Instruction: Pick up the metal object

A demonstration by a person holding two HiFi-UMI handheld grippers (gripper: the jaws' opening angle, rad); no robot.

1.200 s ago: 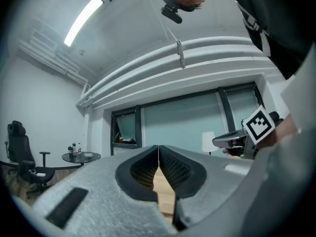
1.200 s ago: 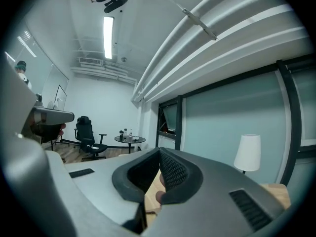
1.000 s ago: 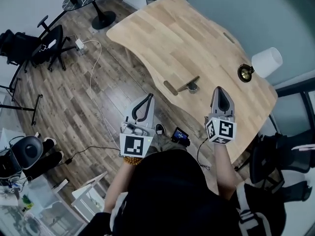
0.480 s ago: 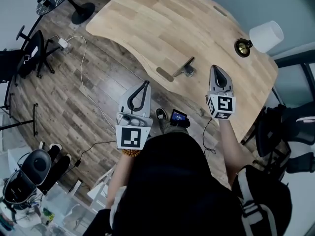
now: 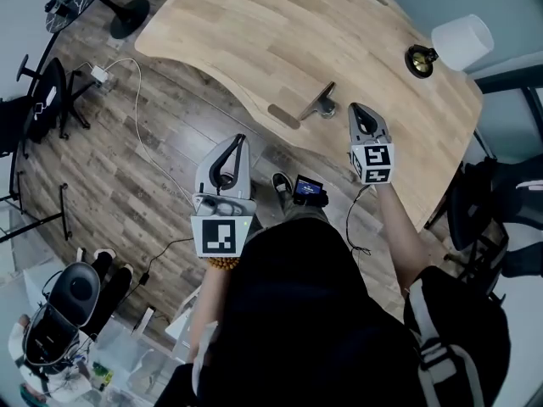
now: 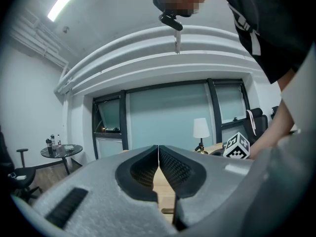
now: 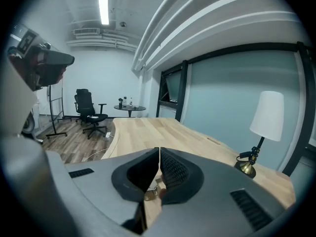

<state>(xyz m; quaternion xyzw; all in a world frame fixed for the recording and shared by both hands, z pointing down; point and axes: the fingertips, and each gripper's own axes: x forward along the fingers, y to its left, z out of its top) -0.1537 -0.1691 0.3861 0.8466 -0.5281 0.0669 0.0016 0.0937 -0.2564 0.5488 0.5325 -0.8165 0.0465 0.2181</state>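
View from above, looking steeply down on a pale wooden bench [image 5: 254,32] that fills the top of the frame, with dark plank flooring to the left. At lower centre-left, the left claw [image 5: 238,141] is over the floor, just short of the bench's curved edge. Its jaws are pressed together with nothing between them.

To the right of it, at centre, the metal object [image 5: 318,104] lies on the bench near that edge. It is a short straight bar joined to a rounded base. Just right of the object, the right claw [image 5: 355,108] points toward it, jaws together and empty, not touching it. A white-shaded lamp [image 5: 460,41] stands at upper right.

The object looks rigid, smooth, and probably heavy for its size, so it may slip. Gripping across the bar, close to the base, seems best. The right claw would need to open first.
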